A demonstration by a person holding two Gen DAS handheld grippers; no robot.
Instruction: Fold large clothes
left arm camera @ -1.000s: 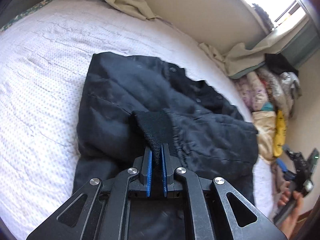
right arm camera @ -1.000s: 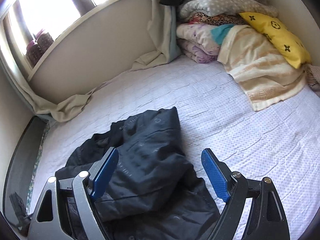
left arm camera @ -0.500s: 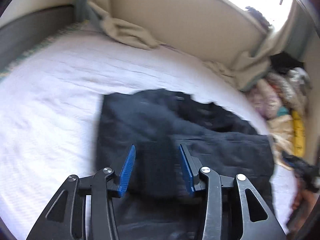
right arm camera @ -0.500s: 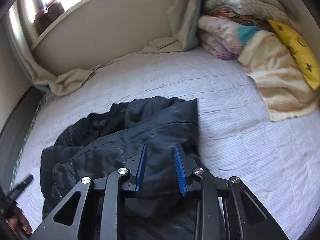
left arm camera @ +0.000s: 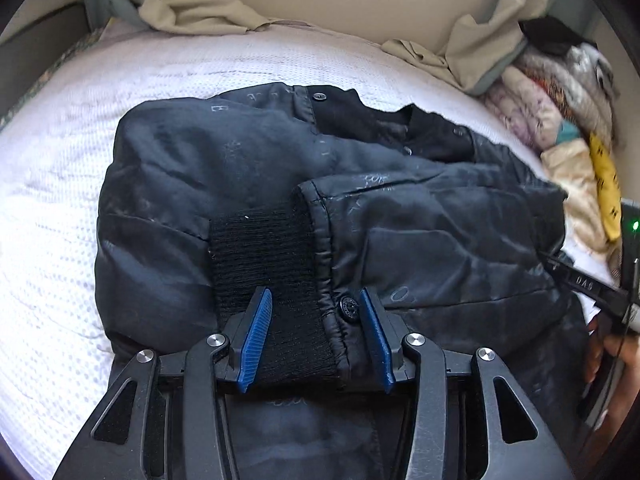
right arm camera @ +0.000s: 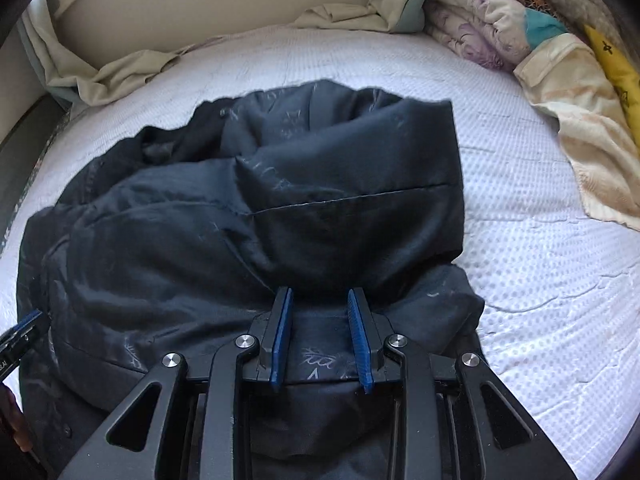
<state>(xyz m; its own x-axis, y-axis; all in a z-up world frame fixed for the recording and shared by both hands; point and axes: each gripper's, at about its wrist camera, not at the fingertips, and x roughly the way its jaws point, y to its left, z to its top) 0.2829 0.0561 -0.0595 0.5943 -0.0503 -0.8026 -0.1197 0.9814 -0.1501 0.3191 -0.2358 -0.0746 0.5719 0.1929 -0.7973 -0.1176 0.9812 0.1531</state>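
Faintly, black jacket point(left arm camera: 248, 168) shows pale printed lettering, unreadable; "DAG" on right gripper point(left arm camera: 586, 282).

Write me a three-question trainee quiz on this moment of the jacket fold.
1. True or false: the black jacket lies on a bare wooden floor.
2. What lies between the pads of the left gripper? A) the knit sleeve cuff B) a towel C) a curtain hem
3. Fill in: the pillow at the edge of the bedding pile is ____.

Key
1. False: it lies on the white bed cover.
2. A: the cuff lies between the jaws, which are opening and not pressing on it.
3. Yellow.
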